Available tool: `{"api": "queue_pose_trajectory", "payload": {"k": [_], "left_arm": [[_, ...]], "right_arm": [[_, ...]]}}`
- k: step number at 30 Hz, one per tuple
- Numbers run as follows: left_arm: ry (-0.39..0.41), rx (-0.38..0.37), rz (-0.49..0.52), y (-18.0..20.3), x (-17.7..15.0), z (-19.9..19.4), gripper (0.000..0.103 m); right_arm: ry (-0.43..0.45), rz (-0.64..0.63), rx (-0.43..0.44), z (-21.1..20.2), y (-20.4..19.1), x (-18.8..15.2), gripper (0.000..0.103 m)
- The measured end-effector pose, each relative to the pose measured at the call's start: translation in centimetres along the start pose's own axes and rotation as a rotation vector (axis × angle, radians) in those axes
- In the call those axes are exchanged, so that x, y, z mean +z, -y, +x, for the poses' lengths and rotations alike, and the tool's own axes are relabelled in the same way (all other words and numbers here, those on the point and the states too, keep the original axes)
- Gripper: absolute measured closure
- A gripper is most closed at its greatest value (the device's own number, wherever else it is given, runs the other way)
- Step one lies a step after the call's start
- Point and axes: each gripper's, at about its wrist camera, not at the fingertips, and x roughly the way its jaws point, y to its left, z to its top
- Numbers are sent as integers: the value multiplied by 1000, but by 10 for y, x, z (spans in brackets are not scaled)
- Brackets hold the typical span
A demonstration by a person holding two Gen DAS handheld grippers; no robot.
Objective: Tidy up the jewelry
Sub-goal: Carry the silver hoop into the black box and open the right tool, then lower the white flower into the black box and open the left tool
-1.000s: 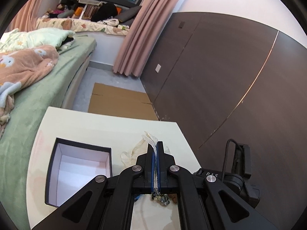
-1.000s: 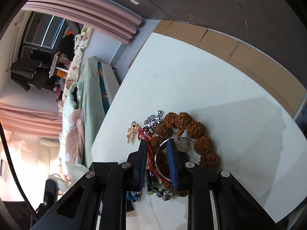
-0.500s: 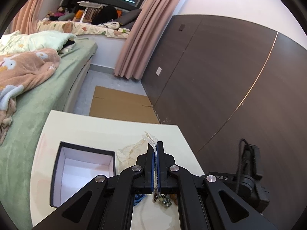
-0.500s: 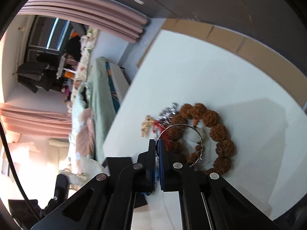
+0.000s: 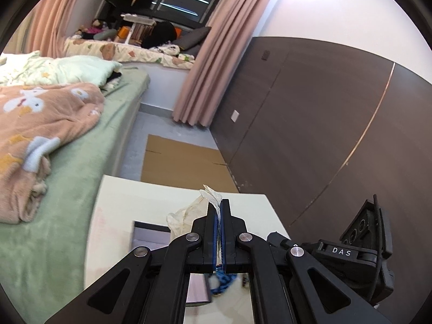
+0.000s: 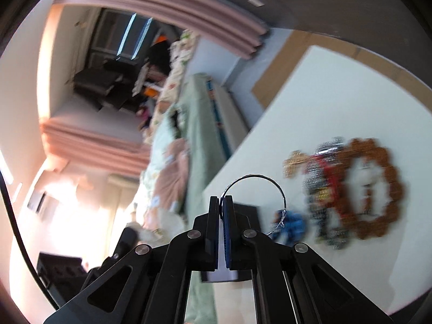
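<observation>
My left gripper (image 5: pixel 218 205) is shut on a crumpled cream cloth (image 5: pixel 186 214), whose tip pokes out above the fingertips. It hangs over the white table (image 5: pixel 151 197), just beyond an open black box with a pale inside (image 5: pixel 151 236). My right gripper (image 6: pixel 222 202) is shut on a thin silver wire hoop (image 6: pixel 253 176) and holds it above the table. Blurred on the table to its right lie a brown bead bracelet (image 6: pixel 378 189), a red cord with silver pieces (image 6: pixel 322 167), a gold charm (image 6: pixel 294 162) and a blue piece (image 6: pixel 293 221).
A bed with a green sheet and peach blanket (image 5: pixel 48 124) runs along the table's left side. A dark wood wall panel (image 5: pixel 310 124) stands on the right, and flat cardboard (image 5: pixel 178 162) lies on the floor past the table. The right gripper's body (image 5: pixel 351 251) is close beside the left one.
My right gripper shut on the silver hoop and lifted it off the jewelry pile, rolling as it rose. My left gripper rose and moved with the cloth still pinched.
</observation>
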Motion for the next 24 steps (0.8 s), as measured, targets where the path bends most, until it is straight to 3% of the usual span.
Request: {"api": "queue_pose_trajectory", "payload": {"k": [10, 11, 13, 14, 15, 24], "left_arm": [[12, 72, -41, -35, 11, -15, 102], [11, 77, -46, -38, 11, -16, 102], [1, 83, -58, -41, 8, -15, 102], [-4, 85, -60, -41, 8, -14, 102], [-9, 86, -60, -41, 6, -12, 102], [-80, 79, -51, -28, -11, 11, 102]], "right_arm": [[-132, -108, 40, 57, -48, -14, 97], [-153, -107, 34, 61, -48, -14, 93], [-181, -109, 5, 67, -45, -16, 66], [-168, -107, -13, 65, -43, -16, 46], [-149, -102, -21, 61, -39, -16, 39], [-64, 11, -48, 20, -2, 0, 38]]}}
